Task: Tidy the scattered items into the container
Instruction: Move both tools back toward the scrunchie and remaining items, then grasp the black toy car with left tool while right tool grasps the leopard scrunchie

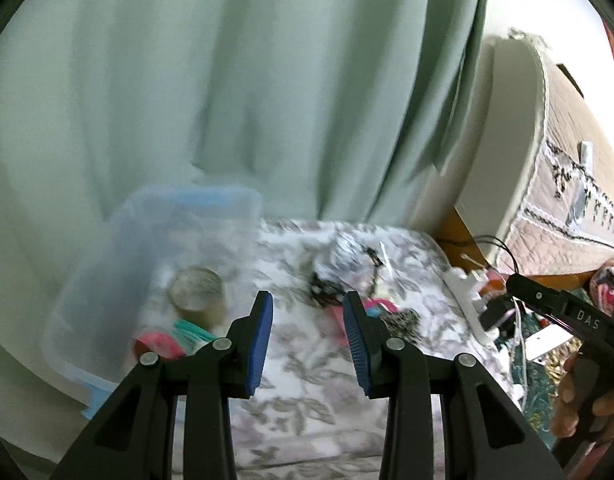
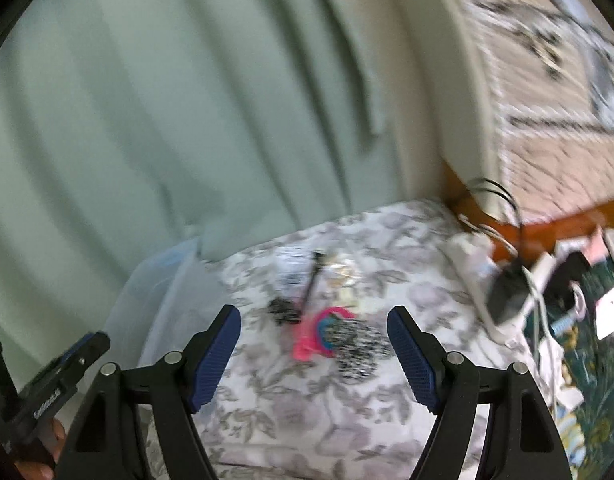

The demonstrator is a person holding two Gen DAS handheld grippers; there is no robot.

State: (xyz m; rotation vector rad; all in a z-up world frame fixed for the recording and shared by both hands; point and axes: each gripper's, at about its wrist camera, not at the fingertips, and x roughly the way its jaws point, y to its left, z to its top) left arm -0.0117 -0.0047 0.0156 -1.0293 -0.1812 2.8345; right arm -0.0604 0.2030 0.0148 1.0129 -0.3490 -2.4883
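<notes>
The left gripper [image 1: 308, 338] hangs over the floral bedspread [image 1: 299, 396], its blue pads narrowly parted and holding nothing. The right gripper [image 2: 314, 354] has its jaws spread wide, also bare. Beyond them, mid-bedspread, lie the scattered items: a pink ring-shaped piece [image 2: 321, 330] touching a black-and-white speckled bundle [image 2: 361, 350], then a black clip [image 2: 284, 310]. At the bedspread's left edge sits the translucent blue-trimmed container [image 1: 147, 248], a round jar [image 1: 197, 290] inside it.

Your left gripper [image 1: 308, 332] and right gripper [image 2: 314, 354] share black frames, silver rivets and ribbed blue pads [image 1: 259, 344].
</notes>
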